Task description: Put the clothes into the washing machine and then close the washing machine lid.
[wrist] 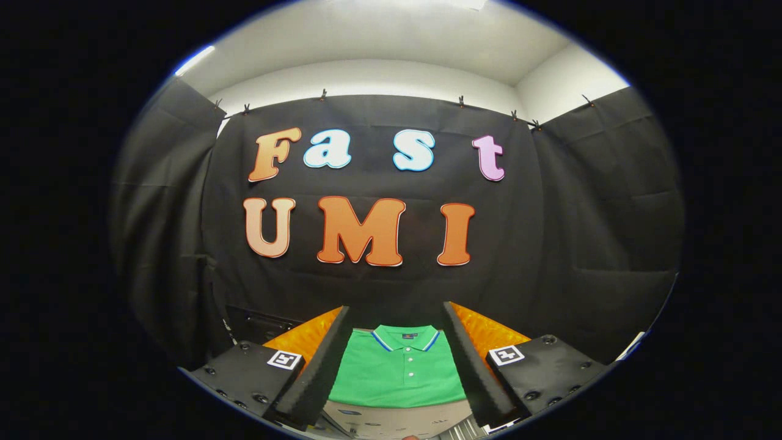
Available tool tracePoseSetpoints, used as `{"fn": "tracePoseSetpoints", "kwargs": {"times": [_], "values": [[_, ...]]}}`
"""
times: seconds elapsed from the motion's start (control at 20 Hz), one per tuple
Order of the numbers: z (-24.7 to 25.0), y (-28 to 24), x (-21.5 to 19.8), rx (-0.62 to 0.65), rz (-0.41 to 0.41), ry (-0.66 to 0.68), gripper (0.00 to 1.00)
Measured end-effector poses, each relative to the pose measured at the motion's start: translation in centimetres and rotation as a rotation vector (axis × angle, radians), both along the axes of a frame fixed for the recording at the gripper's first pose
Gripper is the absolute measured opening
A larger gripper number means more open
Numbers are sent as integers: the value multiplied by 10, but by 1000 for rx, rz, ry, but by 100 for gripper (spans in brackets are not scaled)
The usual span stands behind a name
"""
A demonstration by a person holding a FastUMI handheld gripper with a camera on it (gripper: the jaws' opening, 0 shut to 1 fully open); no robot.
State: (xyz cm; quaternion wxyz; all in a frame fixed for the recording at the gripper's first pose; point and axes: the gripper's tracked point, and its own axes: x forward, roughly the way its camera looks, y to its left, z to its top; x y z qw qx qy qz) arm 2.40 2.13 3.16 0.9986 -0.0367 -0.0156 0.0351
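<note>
We saw hand-held gripper (397,333) released, fingers spread wide | folded green polo shirt (398,374) lay flat between and beyond them, untouched.

- Your gripper (397,318) points level toward the booth wall — both fingers spread wide apart.
- Nothing sits between the fingertips (343,315); they press on nothing.
- Each finger's base carries a square marker tag (285,359) — both face up.

Green shirt's (397,373) sides hidden behind spread jaws
</note>
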Motion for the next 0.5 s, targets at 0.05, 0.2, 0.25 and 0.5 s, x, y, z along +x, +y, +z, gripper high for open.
{"fn": "tracePoseSetpoints", "kwargs": {"times": [0.05, 0.2, 0.25, 0.5], "values": [[0, 3, 1, -1, 4, 0, 96], [-2, 11, 1, 7, 12, 5, 97], [-3, 14, 2, 11, 11, 7, 97], [-10, 18, 8, 11, -15, 18, 97]]}}
